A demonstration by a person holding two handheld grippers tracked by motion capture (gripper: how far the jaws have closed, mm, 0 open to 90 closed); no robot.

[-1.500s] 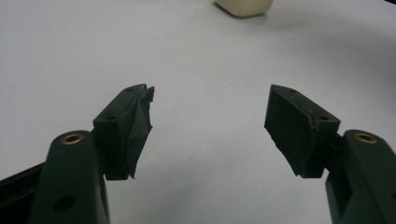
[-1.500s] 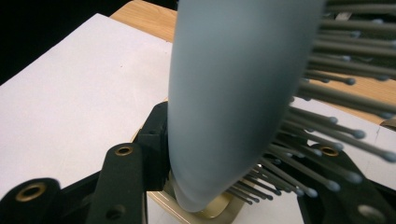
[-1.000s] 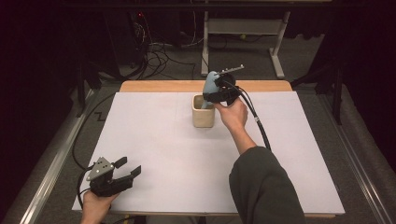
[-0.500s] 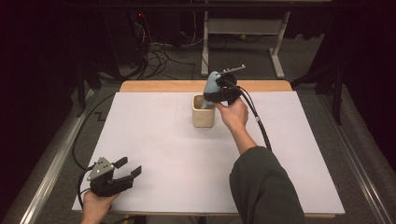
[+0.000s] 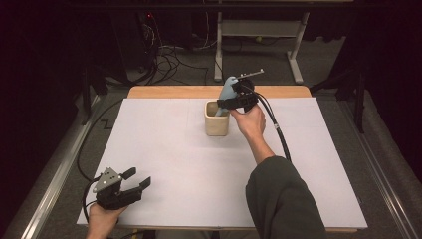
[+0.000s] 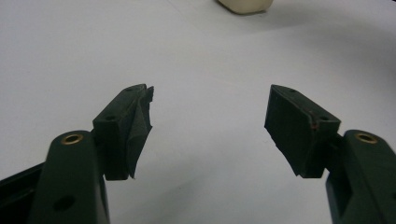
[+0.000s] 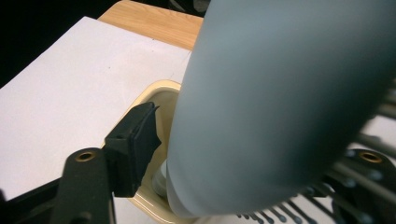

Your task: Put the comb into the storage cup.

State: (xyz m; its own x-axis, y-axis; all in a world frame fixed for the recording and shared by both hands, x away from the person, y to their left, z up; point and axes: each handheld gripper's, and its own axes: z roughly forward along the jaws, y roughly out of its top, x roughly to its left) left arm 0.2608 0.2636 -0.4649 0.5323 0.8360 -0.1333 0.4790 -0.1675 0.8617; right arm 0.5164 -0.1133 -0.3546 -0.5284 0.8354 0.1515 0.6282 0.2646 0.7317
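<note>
Blue brush [image 7: 289,93] between right fingers [image 7: 135,140].

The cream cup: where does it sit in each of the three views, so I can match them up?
High view: cup stands upper centre on the white sheet, beside the right tongs.
Left gripper view: only its base, at the top edge.
Right gripper view: its rim, lower centre, behind the blue object.
Shared landmark: the white sheet.

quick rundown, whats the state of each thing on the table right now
cream cup: upright, with the brush standing in it
blue-grey brush: leaning, lower end in cup
right gripper: jaws just opening, brush between them, visible pad off it
left gripper: open, empty, near table's front edge
</note>
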